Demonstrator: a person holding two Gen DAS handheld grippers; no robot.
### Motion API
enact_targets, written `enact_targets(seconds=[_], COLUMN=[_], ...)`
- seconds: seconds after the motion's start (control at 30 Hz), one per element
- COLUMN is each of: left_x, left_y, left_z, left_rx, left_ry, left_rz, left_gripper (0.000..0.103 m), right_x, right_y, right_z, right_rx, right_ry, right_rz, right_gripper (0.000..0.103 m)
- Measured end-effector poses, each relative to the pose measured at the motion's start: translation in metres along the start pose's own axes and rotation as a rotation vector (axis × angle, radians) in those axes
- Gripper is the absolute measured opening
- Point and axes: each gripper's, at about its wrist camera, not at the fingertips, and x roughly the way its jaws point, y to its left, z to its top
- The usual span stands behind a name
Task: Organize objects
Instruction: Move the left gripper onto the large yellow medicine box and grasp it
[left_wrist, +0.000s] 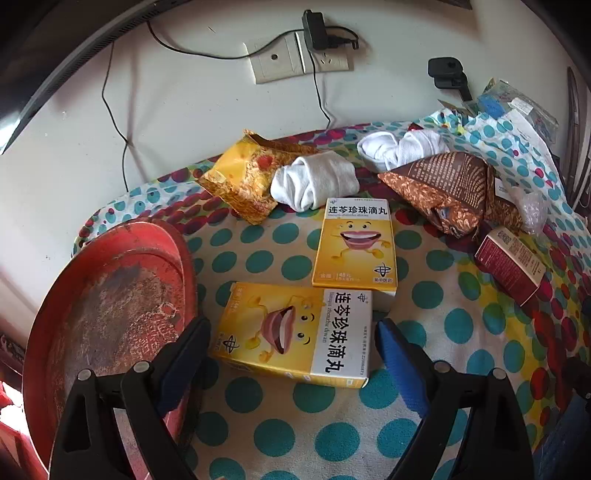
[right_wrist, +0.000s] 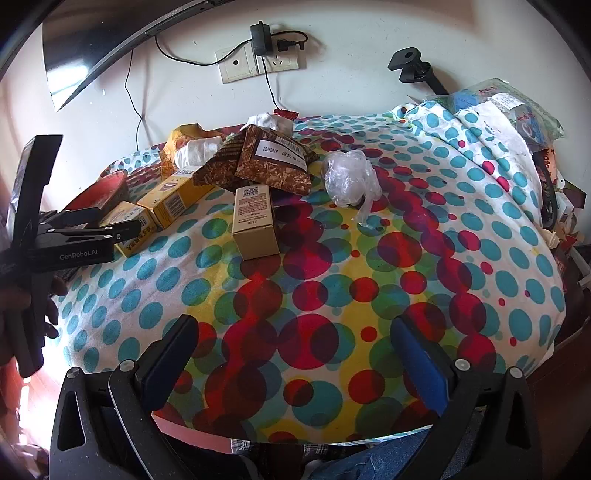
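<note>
Two yellow medicine boxes lie on the polka-dot cloth. The near box (left_wrist: 295, 332) lies just ahead of my open left gripper (left_wrist: 291, 332), between its fingers. The far box (left_wrist: 356, 243) lies behind it. A red round tray (left_wrist: 110, 295) sits at the left. A dark red box (left_wrist: 509, 266) lies at the right; in the right wrist view it shows as a tan box (right_wrist: 255, 221). My right gripper (right_wrist: 295, 332) is open and empty over bare cloth. The left gripper also shows in the right wrist view (right_wrist: 92, 232), by the yellow boxes (right_wrist: 173, 199).
Rolled white socks (left_wrist: 314, 181), a yellow snack packet (left_wrist: 247, 173) and brown packets (left_wrist: 443, 192) lie at the back. A crumpled clear plastic bag (right_wrist: 349, 177) lies mid-table. Clutter piles up at the far right (right_wrist: 517, 110). The wall with socket and cables (left_wrist: 295, 55) is behind.
</note>
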Motion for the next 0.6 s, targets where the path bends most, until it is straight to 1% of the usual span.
enact_targets(seconds=[0.07,0.17,0.2,0.23,0.3,0.43,0.47,0.5,0.53,0.57,0.6], left_x=[0.006,0.014,0.015,0.016,0.02,0.028,0.029,0.031,0.034,0.032,0.028], left_y=[0.0,-0.008,-0.009,-0.007,-0.006,-0.007,-0.007,-0.009,-0.007,-0.009,-0.014], left_z=[0.002,0.001,0.001,0.002,0.006,0.017,0.018,0.019,0.016,0.013,0.01], left_rx=[0.02,0.063,0.066,0.05,0.052,0.017,0.003,-0.02,-0.083,-0.088,-0.072], left_ry=[0.023,0.038,0.03,0.031,0.042,0.089,0.101,0.126,0.164,0.169,0.152], left_rz=[-0.008,0.03,0.035,0.024,0.016,0.025,0.009,-0.044,-0.132,-0.145,-0.135], left_gripper=[0.093,0.094,0.096,0.097,0.1,0.101,0.101,0.101,0.101,0.101,0.101], right_x=[0.001,0.002,0.002,0.002,0.002,0.002,0.002,0.001,0.001,0.001,0.001], right_y=[0.001,0.003,0.003,0.002,0.001,-0.001,-0.002,-0.003,-0.004,-0.005,-0.007], right_z=[0.001,0.001,0.0,0.0,0.0,0.001,0.001,0.001,0.002,0.002,0.003], right_rx=[-0.003,-0.011,-0.01,-0.008,-0.005,0.004,0.006,0.01,0.016,0.021,0.028], right_ry=[0.0,0.003,0.005,0.006,0.003,0.003,0.003,0.003,0.005,0.006,0.008], right_rz=[0.007,0.013,0.016,0.02,0.024,0.032,0.035,0.041,0.049,0.057,0.067], right_gripper=[0.103,0.103,0.103,0.103,0.103,0.103,0.103,0.103,0.103,0.103,0.103])
